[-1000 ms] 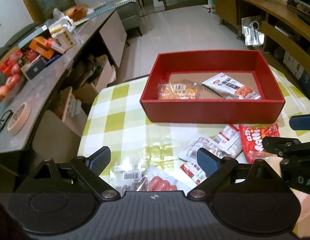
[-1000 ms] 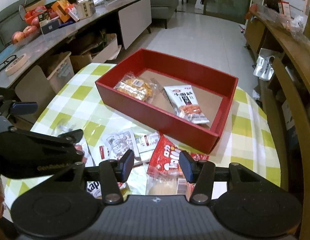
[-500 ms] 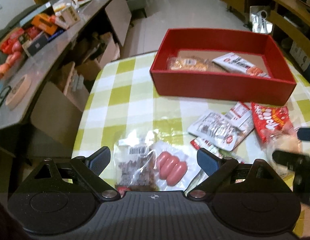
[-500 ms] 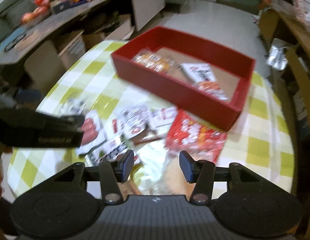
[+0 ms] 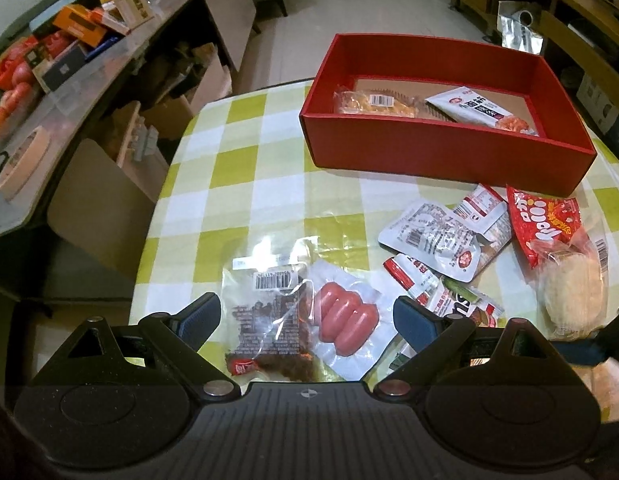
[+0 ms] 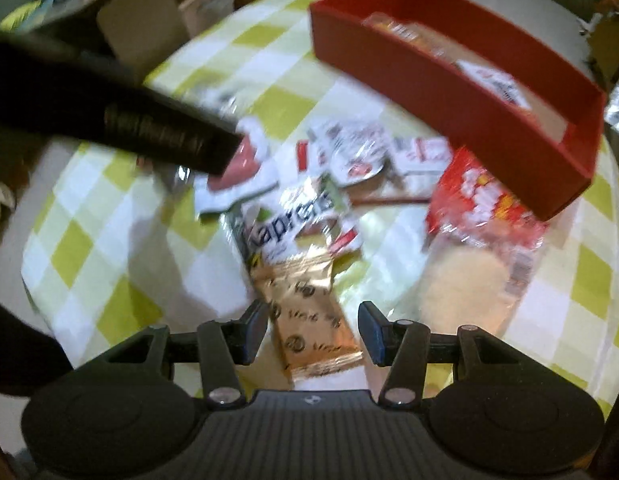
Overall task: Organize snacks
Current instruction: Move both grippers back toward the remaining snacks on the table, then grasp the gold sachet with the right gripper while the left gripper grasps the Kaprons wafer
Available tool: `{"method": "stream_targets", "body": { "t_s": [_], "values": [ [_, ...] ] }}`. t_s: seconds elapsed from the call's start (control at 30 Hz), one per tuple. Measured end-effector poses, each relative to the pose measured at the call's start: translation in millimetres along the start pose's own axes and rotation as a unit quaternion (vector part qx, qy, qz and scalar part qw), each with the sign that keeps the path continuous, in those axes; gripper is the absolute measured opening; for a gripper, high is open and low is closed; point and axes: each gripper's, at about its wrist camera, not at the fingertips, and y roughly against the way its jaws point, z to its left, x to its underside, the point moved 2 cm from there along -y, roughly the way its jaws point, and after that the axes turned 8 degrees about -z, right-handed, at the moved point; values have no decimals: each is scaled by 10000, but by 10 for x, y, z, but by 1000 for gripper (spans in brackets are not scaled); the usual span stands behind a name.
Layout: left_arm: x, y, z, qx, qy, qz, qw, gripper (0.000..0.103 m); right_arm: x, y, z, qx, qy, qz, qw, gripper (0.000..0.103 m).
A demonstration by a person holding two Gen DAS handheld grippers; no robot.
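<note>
The left gripper [image 5: 305,316] hangs low over the near edge of the worktop [image 5: 245,184], jaws spread wide and pointing toward the far side. Between its fingers lie a clear pack of dark dried meat [image 5: 269,312] and a sealed pack of pink sausages [image 5: 345,316], neither gripped.

The right gripper [image 6: 313,330] is tilted down at the worktop's near right part, jaws wide and holding nothing. A gold foil packet [image 6: 313,320] lies between its fingers; the view is blurred, so contact cannot be told.

The red box [image 5: 441,156] sits toward the far right corner with two snack packs inside. Loose packets lie just before its near wall, among them a red snack bag [image 5: 545,224] and a pale round cake in clear wrap [image 5: 573,292].
</note>
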Motion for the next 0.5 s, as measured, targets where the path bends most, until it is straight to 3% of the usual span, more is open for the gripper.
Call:
{"method": "stream_targets", "body": {
  "t_s": [0.17, 0.3, 0.5],
  "values": [
    [28, -46, -46, 92, -93, 100, 9999, 96, 40, -141, 54, 39, 230, 82, 9997, 57],
    [54, -77, -103, 128, -204, 162, 9996, 96, 87, -218, 95, 147, 405, 183, 9989, 49],
    [88, -116, -210, 335, -370, 271, 9984, 97, 162, -53, -99, 90, -8, 74, 9999, 48]
  ]
}}
